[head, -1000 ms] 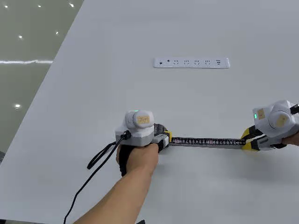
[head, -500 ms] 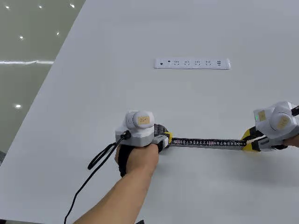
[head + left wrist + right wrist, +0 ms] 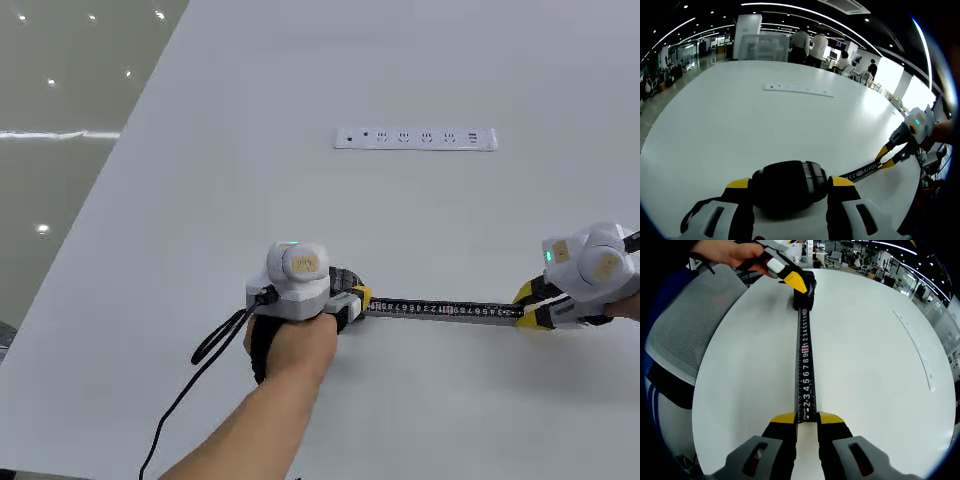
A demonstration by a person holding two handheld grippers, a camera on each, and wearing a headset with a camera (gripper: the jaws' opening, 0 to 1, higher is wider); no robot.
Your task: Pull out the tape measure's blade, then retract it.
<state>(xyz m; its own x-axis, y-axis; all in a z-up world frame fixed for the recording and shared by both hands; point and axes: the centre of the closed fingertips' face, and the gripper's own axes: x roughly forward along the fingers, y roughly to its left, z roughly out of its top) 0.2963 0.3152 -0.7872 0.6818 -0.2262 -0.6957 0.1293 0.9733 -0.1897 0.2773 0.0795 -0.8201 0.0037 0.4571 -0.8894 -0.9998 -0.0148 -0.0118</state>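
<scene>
Nothing of the work has shifted over the last second. The slight drift of the head view is the camera's, and the blade (image 3: pixel 440 309) spans the same stretch between the two grippers as before.

From the head view, the tape measure (image 3: pixel 345 288) lies on the white table (image 3: pixel 300 120), well short of the power strip (image 3: pixel 415 138). The left gripper (image 3: pixel 345 300) clamps its case. The right gripper (image 3: pixel 528 305) sits at the blade's far end, and the blade lies straight and low over the table.

From the left gripper view, the black case (image 3: pixel 789 186) fills the gap between the yellow-tipped jaws, which are closed against its two flanks. The blade (image 3: pixel 862 173) runs off toward the right gripper (image 3: pixel 888 156).

From the right gripper view, the jaws are almost together and pinch the blade's tip. The numbered blade (image 3: pixel 805 365) runs straight away to the case (image 3: pixel 804 295), which the left gripper (image 3: pixel 790 277) holds.

The case looks hard, compact and easy to clamp across its flanks. The blade is probably thin sprung steel: light, stiff while straight, quick to kink if twisted, and smooth enough to slip. It seems best held at the very tip and fed back in line with the case, since the spring will likely pull.
</scene>
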